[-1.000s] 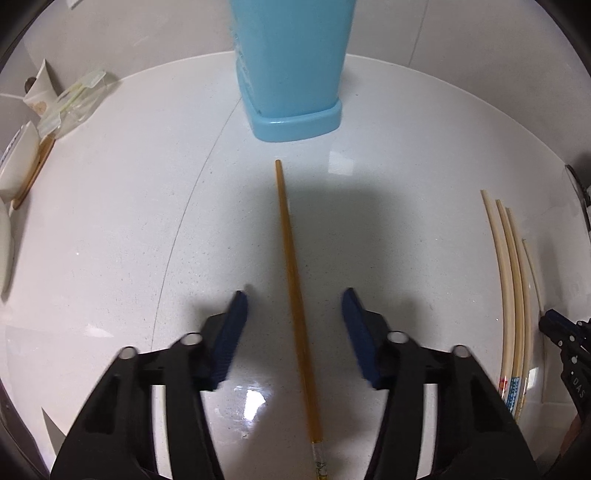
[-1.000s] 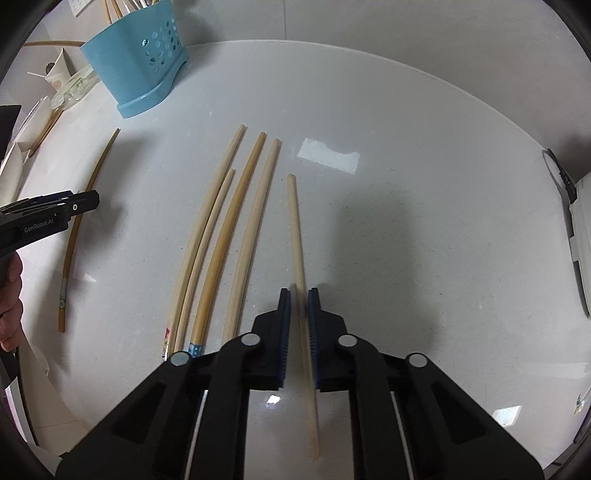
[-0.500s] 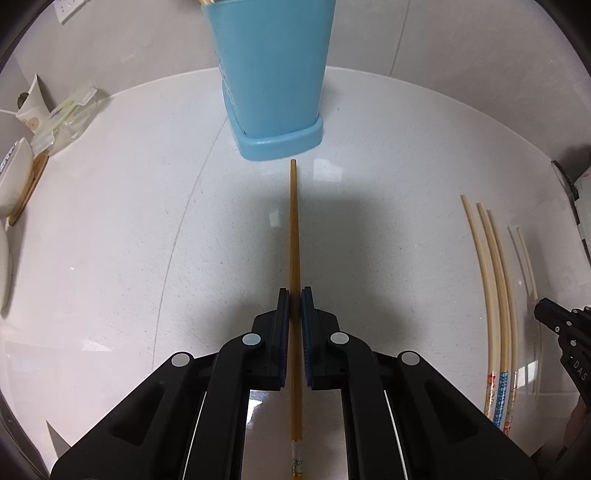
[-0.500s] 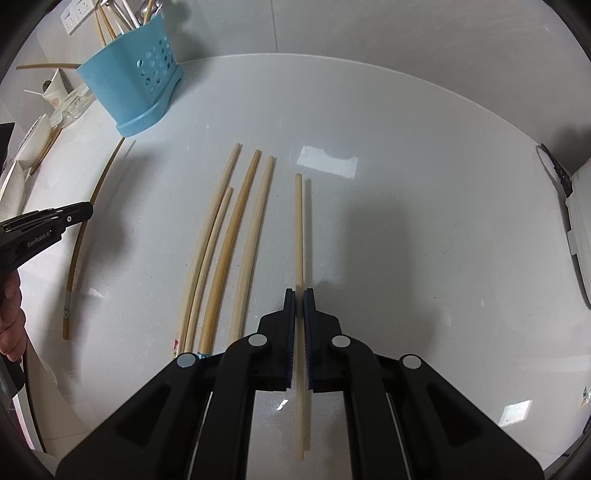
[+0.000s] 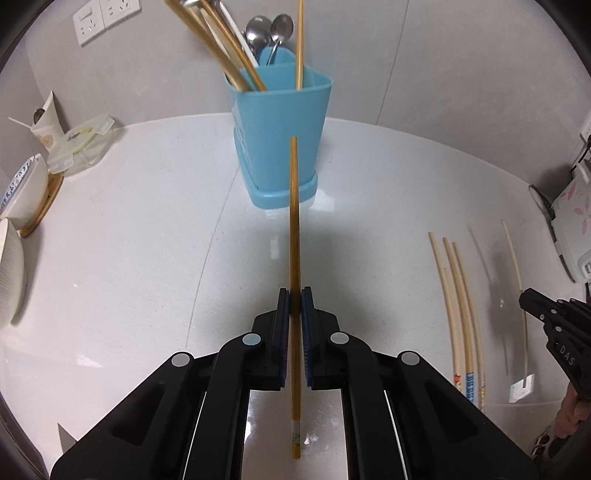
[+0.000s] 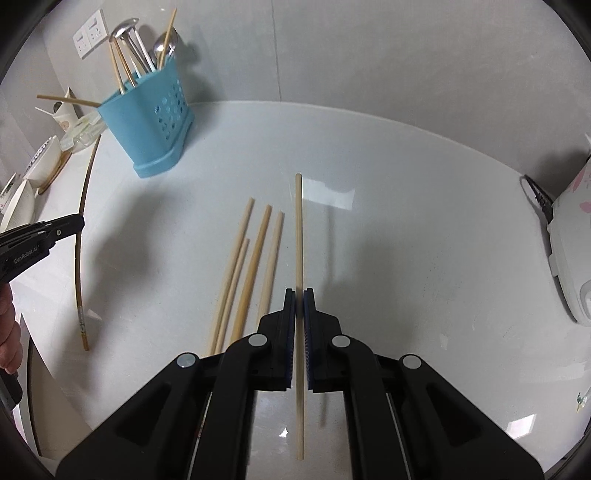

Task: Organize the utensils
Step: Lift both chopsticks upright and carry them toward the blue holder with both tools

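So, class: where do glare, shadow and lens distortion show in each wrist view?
Left wrist view: the pale chopsticks on the counter bow near the rim; glare sits behind the blue holder. Right wrist view: a bright patch on the counter; the holder throws a soft shadow.

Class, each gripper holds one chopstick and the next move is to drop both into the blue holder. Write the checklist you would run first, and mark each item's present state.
1. Left gripper shut on the brown chopstick: ok.
2. Right gripper shut on the pale chopstick: ok.
3. Blue holder upright on the counter: ok.
4. Room left in the holder among the spoons and the chopsticks already inside: cannot tell.
5. Four loose chopsticks clear of both grips: ok.
6. Both held chopsticks lifted off the counter: ok for the pale one, going by its shadow; brown one cannot tell.
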